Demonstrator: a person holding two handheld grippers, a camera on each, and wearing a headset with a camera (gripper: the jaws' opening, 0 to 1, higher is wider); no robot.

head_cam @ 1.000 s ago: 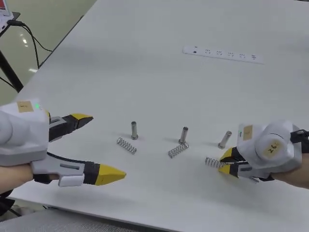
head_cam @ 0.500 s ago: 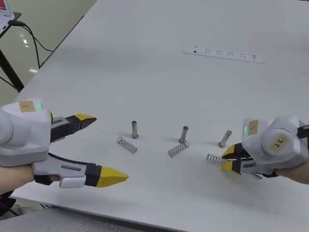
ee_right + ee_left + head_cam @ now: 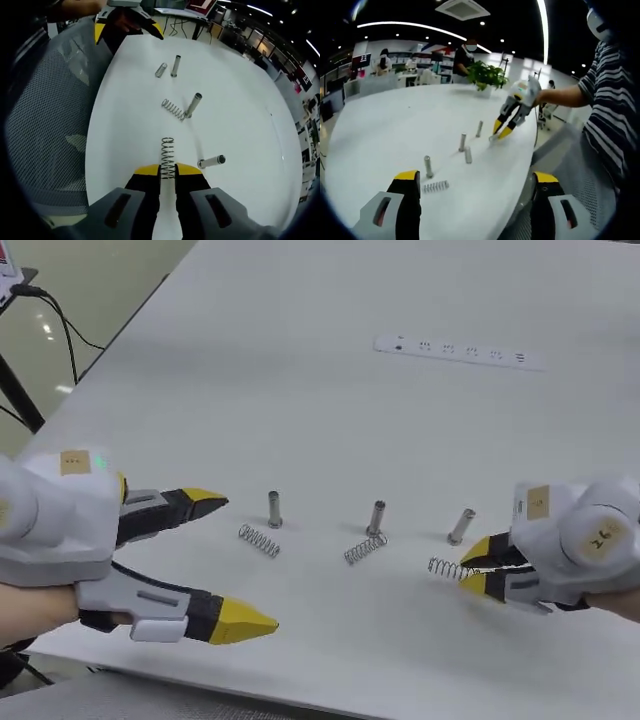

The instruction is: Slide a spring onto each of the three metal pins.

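**Right jaws pinching a spring, left jaws spread**

The broad white tabletop (image 3: 300,360) carried everything. The middle metal pin (image 3: 377,518), short, grey and upright, stood toward its near edge. A long white power strip (image 3: 460,352) lay well beyond that pin.

The left gripper (image 3: 238,562), white with black, yellow-tipped jaws, hovered well to the left of the middle metal pin. Its jaws were spread wide with nothing between them (image 3: 476,176). The right gripper (image 3: 470,568) sat low to the pin's right. Its jaws were pressed onto one end of a thin coiled wire spring (image 3: 167,150), and the rest of the coil pointed back toward the pin.

Matching pins flanked the middle one, the left pin (image 3: 274,510) and the right pin (image 3: 461,526). A second spring (image 3: 365,549) lay just in front of the middle pin's base. A third spring (image 3: 259,540) lay farther left.
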